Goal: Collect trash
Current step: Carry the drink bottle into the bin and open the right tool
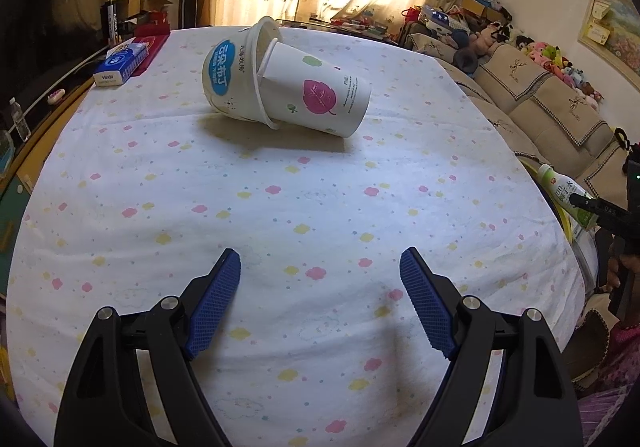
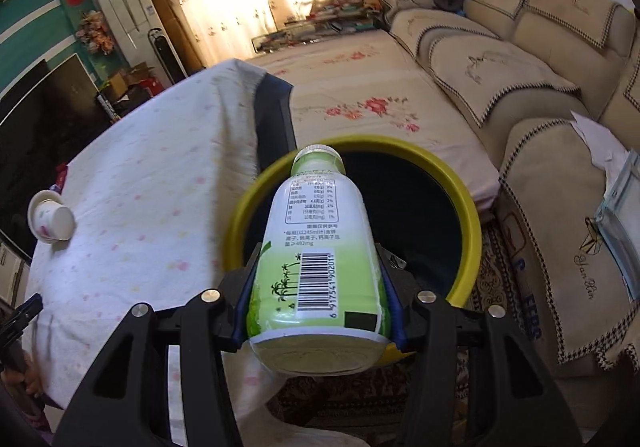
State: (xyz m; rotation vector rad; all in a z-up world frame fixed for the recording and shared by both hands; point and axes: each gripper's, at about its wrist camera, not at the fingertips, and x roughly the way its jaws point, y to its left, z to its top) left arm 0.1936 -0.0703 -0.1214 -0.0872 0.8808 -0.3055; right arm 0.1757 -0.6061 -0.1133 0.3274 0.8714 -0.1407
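My right gripper point(image 2: 318, 263) is shut on a green and white drink bottle point(image 2: 320, 247) and holds it over the open mouth of a yellow-rimmed trash bin point(image 2: 460, 199) beside the table. The bottle point(image 1: 568, 195) also shows at the right edge of the left wrist view. A white paper cup with a pink leaf point(image 1: 320, 95) lies on its side, stuck into a white tub with a blue label point(image 1: 230, 81), on the far part of the table. It shows small in the right wrist view point(image 2: 52, 221). My left gripper point(image 1: 320, 267) is open and empty above the tablecloth, well short of the cups.
The table point(image 1: 280, 227) has a white cloth with small coloured clouds. A blue tissue pack point(image 1: 120, 65) lies at its far left corner. A beige sofa point(image 2: 520, 87) stands to the right, past the bin. A dark TV point(image 1: 60, 19) is on the left.
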